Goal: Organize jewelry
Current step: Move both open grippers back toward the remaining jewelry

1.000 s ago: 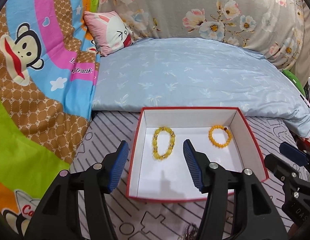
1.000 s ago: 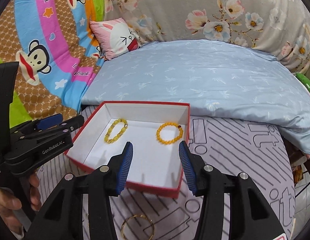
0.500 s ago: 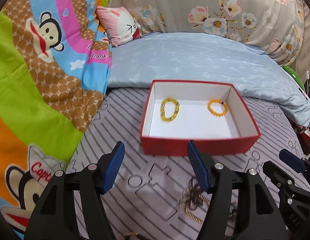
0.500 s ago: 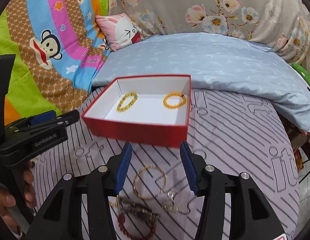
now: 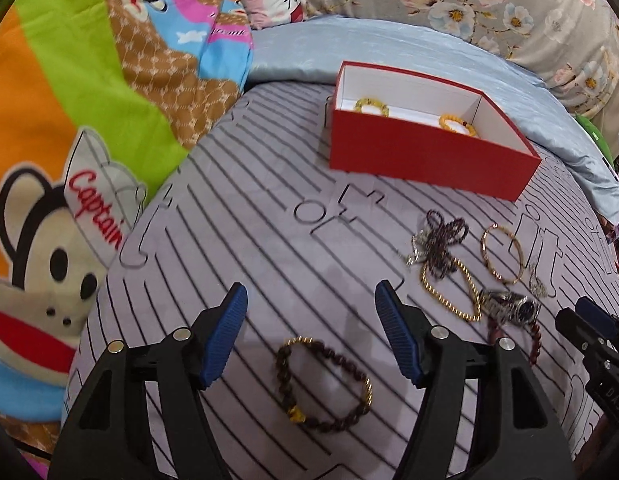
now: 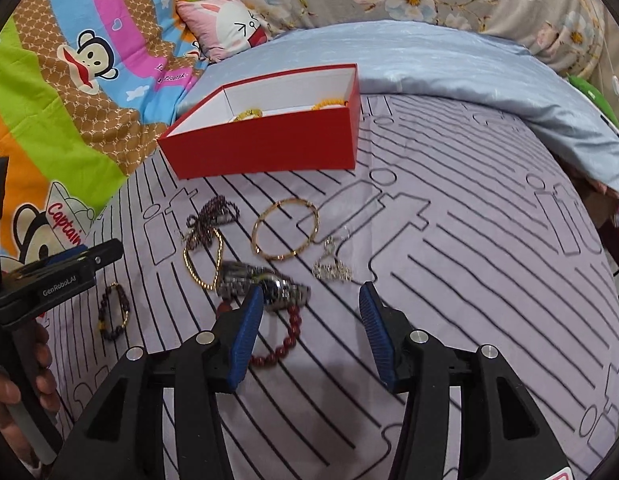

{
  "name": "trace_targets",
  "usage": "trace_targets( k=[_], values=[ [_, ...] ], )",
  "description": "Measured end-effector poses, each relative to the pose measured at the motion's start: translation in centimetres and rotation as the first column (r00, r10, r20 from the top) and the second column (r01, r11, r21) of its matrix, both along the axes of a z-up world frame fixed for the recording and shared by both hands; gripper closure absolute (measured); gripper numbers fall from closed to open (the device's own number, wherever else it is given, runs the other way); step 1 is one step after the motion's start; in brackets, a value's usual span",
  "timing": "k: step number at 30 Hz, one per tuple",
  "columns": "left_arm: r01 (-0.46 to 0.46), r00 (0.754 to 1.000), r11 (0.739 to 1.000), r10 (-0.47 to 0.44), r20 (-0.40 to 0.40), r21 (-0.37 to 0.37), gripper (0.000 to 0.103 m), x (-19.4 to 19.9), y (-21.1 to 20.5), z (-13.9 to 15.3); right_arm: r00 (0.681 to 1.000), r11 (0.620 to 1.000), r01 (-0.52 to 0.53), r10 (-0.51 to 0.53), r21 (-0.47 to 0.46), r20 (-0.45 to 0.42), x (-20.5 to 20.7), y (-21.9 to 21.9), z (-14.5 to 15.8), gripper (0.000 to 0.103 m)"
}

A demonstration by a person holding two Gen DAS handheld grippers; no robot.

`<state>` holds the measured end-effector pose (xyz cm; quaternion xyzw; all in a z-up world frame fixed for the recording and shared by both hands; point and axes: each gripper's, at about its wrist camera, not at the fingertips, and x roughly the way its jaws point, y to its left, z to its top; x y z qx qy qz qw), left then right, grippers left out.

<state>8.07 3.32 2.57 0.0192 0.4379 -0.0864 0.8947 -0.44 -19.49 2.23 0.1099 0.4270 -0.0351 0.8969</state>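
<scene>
While two yellow beaded bracelets (image 5: 372, 105) are already lying in the open red cardboard box (image 5: 425, 156) at the far side, you are leaving the rest loose on the striped sheet (image 6: 469, 240). Your left gripper (image 5: 311, 334) is hovering part-open and empty over the dark beaded bracelet (image 5: 323, 386). Your right gripper (image 6: 311, 330) is standing half-open, gripping nothing, near the silver wristwatch (image 6: 265, 286) and gold bangle (image 6: 286, 229).

"Captain" on blanket (image 5: 93, 208); "GenRobot.AI" on left claw (image 6: 65, 280)
</scene>
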Motion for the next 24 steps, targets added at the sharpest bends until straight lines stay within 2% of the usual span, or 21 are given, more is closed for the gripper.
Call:
trace_targets(
  k=[4,8,24],
  values=[
    [-0.013,1.0,1.0,0.013,-0.002,0.0,0.04,-1.2,0.8,-0.6,1.0,1.0,0.005,-0.006,-0.011,-0.01,-0.9,0.3,-0.4,0.054],
    [-0.021,1.0,0.999,0.02,0.007,0.037,0.04,-2.3,1.3,-1.1,1.0,1.0,-0.004,0.004,0.001,-0.026,-1.2,0.7,-1.1,0.054],
    [-0.018,0.999,1.0,0.018,-0.033,0.007,0.04,-2.8,3.0,-2.8,0.999,0.999,-0.039,0.04,0.037,-0.029,0.7,1.8,-1.6,0.054]
  ],
)
